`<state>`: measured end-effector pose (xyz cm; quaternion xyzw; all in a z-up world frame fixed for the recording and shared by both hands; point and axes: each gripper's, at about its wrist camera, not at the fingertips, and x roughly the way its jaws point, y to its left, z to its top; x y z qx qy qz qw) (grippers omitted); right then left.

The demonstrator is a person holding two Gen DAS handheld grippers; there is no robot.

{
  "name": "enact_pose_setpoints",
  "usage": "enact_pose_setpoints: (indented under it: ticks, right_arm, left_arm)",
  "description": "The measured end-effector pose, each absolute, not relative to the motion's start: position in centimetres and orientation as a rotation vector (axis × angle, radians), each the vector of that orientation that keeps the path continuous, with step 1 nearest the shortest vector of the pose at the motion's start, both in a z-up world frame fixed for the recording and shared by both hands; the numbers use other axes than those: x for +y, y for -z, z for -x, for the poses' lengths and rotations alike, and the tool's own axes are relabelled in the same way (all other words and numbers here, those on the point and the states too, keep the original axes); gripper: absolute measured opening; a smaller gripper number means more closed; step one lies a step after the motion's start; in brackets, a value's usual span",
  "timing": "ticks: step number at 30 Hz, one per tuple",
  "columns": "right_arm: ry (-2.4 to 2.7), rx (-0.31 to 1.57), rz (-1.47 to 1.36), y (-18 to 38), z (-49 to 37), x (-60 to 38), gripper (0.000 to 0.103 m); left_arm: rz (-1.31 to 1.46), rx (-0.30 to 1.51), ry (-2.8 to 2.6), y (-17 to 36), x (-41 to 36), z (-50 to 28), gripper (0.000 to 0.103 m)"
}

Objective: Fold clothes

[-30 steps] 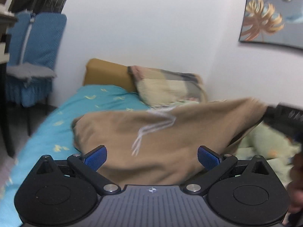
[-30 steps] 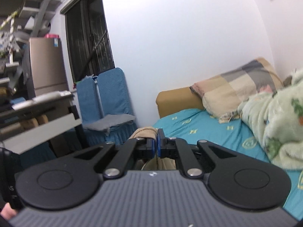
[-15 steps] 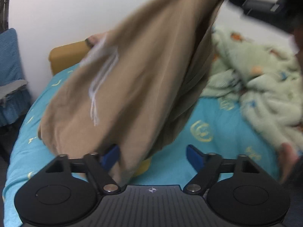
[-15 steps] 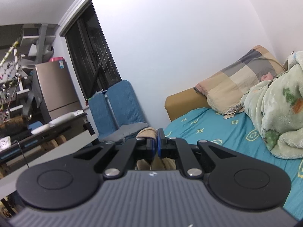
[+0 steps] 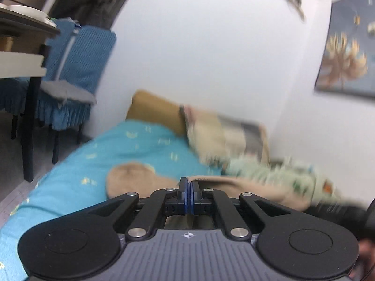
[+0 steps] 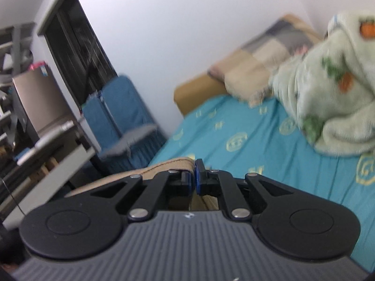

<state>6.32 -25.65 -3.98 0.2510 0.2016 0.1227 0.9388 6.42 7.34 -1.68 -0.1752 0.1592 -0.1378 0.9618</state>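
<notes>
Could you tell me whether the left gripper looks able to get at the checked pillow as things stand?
Probably not right away: the left gripper is shut on the tan garment, so it isn't free. Otherwise, only open teal bedsheet lies between it and the checked pillow.

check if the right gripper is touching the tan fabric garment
Touching. The right wrist view shows the right gripper with its blue pads pinched on the tan fabric garment's ribbed edge.

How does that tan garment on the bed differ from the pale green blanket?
The tan garment is plain and lies low and spread on the teal sheet; the green blanket is fluffy, printed with orange and green figures, and heaped high. The garment lies at both grippers' closed tips; the blanket lies apart. Both rest on the bed.
</notes>
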Motion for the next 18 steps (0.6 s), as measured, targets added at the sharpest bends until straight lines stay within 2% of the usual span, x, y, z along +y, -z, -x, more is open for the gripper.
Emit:
enact_pose_setpoints:
  ticks: [6, 11, 15, 17, 18]
  right_arm:
    - [-0.278, 0.610, -0.469, 6.6, -8.3, -23.0, 0.008]
    - [-0.289, 0.682, -0.491, 8.0, -9.3, -22.1, 0.008]
    - [-0.290, 0.735, -0.555, 9.2, -10.1, -22.6, 0.008]
    - [-0.285, 0.751, -0.576, 9.6, -10.3, -22.8, 0.008]
    - [-0.281, 0.752, -0.581, 9.6, -10.3, -22.8, 0.008]
  left_arm:
    - [0.324, 0.445, 0.193, 1.7, 8.8, -10.7, 0.002]
    - [0.270, 0.625, 0.131, 5.8, 9.4, -16.2, 0.004]
    - [0.263, 0.737, 0.106, 9.4, 9.8, -18.3, 0.013]
    - [0.268, 0.732, 0.084, 9.1, 10.4, -17.9, 0.026]
    - [0.271, 0.718, 0.073, 8.4, 10.6, -17.4, 0.040]
